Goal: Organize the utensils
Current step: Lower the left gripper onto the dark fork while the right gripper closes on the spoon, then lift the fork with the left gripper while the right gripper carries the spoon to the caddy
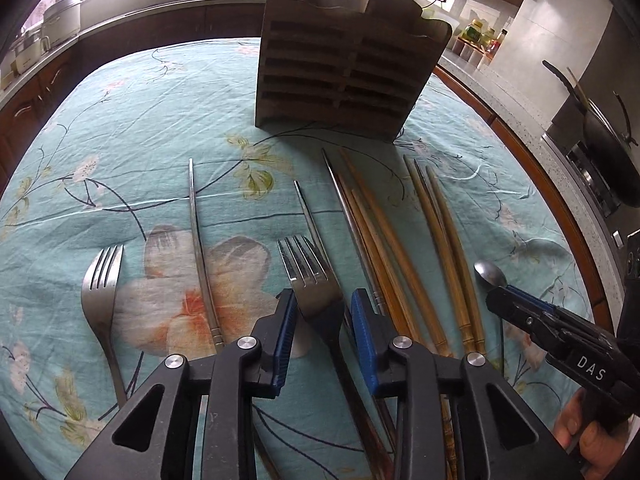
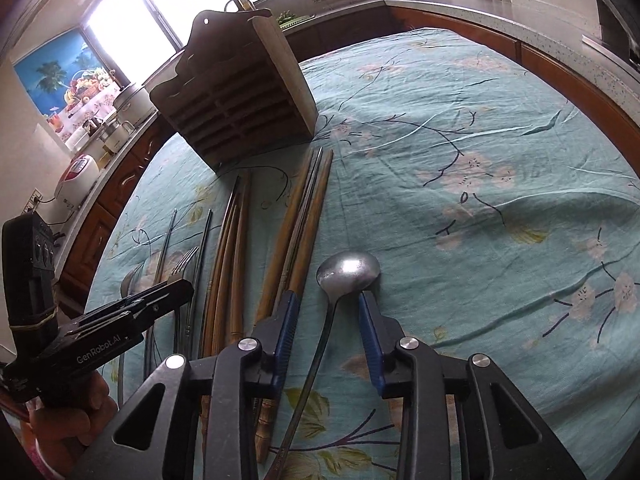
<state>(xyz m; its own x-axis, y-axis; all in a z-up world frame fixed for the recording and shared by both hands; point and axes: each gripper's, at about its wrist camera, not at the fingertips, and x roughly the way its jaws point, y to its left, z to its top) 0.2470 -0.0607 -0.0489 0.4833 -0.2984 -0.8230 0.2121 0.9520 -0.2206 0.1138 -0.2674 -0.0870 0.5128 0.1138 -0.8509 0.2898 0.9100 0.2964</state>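
A wooden slatted utensil holder (image 1: 344,64) stands at the far side of the table; it also shows in the right wrist view (image 2: 240,92). My left gripper (image 1: 324,312) is open, its blue pads either side of a steel fork (image 1: 316,284) lying on the cloth. A second fork (image 1: 100,292) lies at the left. Metal chopsticks (image 1: 200,248) and two bundles of bamboo chopsticks (image 1: 384,256) lie in between. My right gripper (image 2: 328,312) is open around the neck of a steel spoon (image 2: 348,272), also seen in the left wrist view (image 1: 490,274).
The table wears a teal floral cloth (image 2: 480,160). Kitchen counters (image 2: 520,28) with jars and appliances ring the table. A black wok (image 1: 604,148) sits on a stove at the right. A rice cooker (image 2: 76,176) stands at the left.
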